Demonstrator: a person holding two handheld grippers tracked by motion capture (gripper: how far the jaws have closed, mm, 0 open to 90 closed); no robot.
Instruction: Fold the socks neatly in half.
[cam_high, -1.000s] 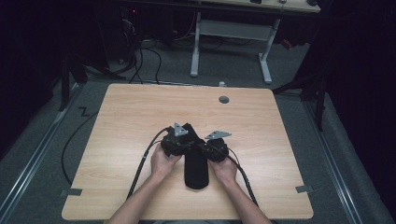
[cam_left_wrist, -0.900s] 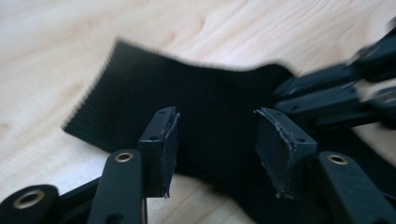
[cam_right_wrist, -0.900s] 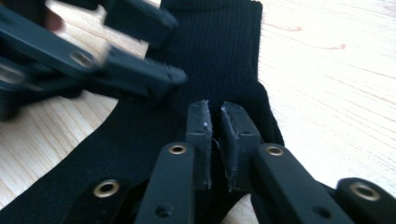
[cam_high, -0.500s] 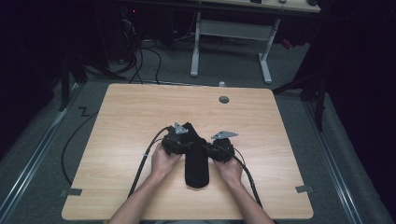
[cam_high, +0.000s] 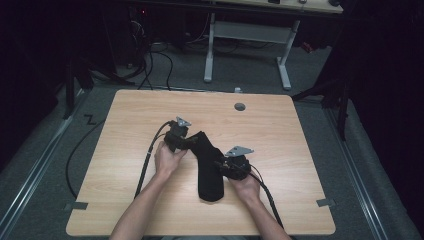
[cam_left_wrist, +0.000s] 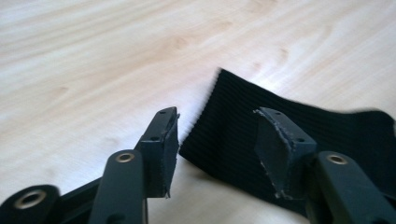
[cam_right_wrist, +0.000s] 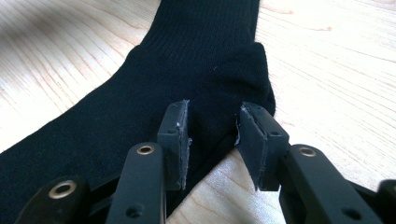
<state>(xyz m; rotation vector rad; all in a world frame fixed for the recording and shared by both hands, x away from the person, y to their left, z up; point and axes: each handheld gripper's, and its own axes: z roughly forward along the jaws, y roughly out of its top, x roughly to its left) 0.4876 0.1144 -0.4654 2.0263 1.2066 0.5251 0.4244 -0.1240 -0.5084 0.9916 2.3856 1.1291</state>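
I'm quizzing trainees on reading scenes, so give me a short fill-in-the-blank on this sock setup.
1. The sock is coloured ____.
2. It lies on a ____ table.
3. The jaws of the right gripper stand ____, having just been opening, with the sock's heel between them.
4. The left gripper hovers at the sock's ____ cuff.

Missing words: black; wooden; open; ribbed

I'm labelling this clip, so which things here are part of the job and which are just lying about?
Part of the job: black sock, left gripper, right gripper, both open at the sock.

Just lying about: table's round grommet, white desk frame, floor cables.
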